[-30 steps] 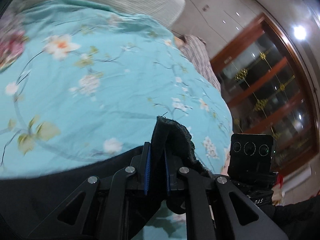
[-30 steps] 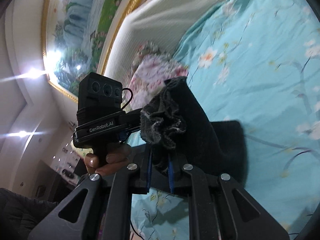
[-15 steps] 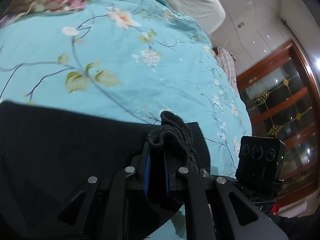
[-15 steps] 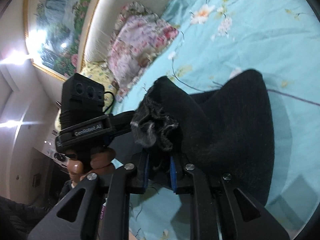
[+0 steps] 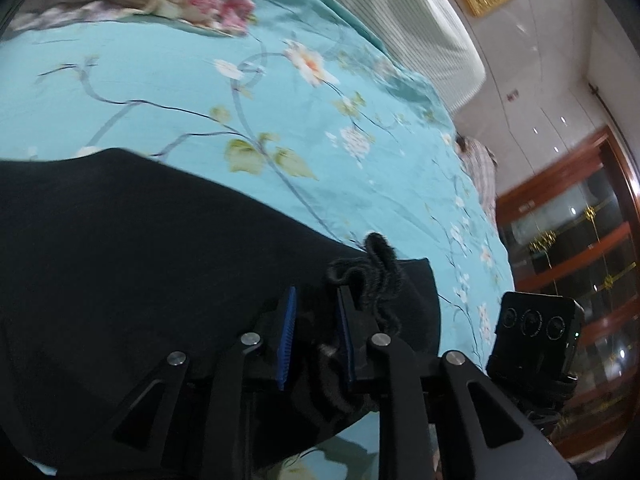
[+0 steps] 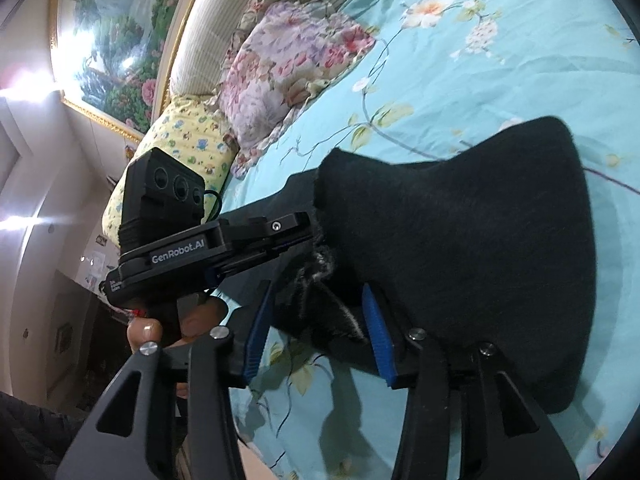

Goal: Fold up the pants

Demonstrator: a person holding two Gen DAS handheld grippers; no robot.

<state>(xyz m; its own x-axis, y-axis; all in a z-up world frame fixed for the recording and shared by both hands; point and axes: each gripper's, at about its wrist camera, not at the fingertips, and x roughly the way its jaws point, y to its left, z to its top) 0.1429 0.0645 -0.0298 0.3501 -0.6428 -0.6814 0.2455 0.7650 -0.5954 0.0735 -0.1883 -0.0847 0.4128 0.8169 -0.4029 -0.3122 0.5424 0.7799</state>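
Note:
Black fleece pants (image 5: 140, 260) lie folded over on the teal floral bedspread (image 5: 200, 92). My left gripper (image 5: 316, 292) hovers low over their near edge. Its jaws are opening, and the cloth sits loose between the blue pads (image 5: 286, 332). A bunched hem (image 5: 376, 280) is draped over the right finger. My right gripper (image 6: 316, 286) is at the same end of the pants (image 6: 460, 220). Its jaws are opening wide, and a crumpled fold (image 6: 320, 308) lies slack between the pads (image 6: 378, 336) without being pressed. A hand (image 6: 160, 332) holds the left gripper's body (image 6: 200, 240) just to the left.
A floral pillow (image 6: 288, 64) and a yellow pillow (image 6: 180, 148) lean on the ribbed headboard (image 6: 208, 20) at the bed's head. A checked cloth (image 5: 480, 168) lies at the far edge. A wooden glass-front cabinet (image 5: 580, 240) stands beyond the bed.
Both grippers came down onto the bed with the pants' end. Both were shut on the bunched cloth; their pads have now parted. The folded layer has settled flat.

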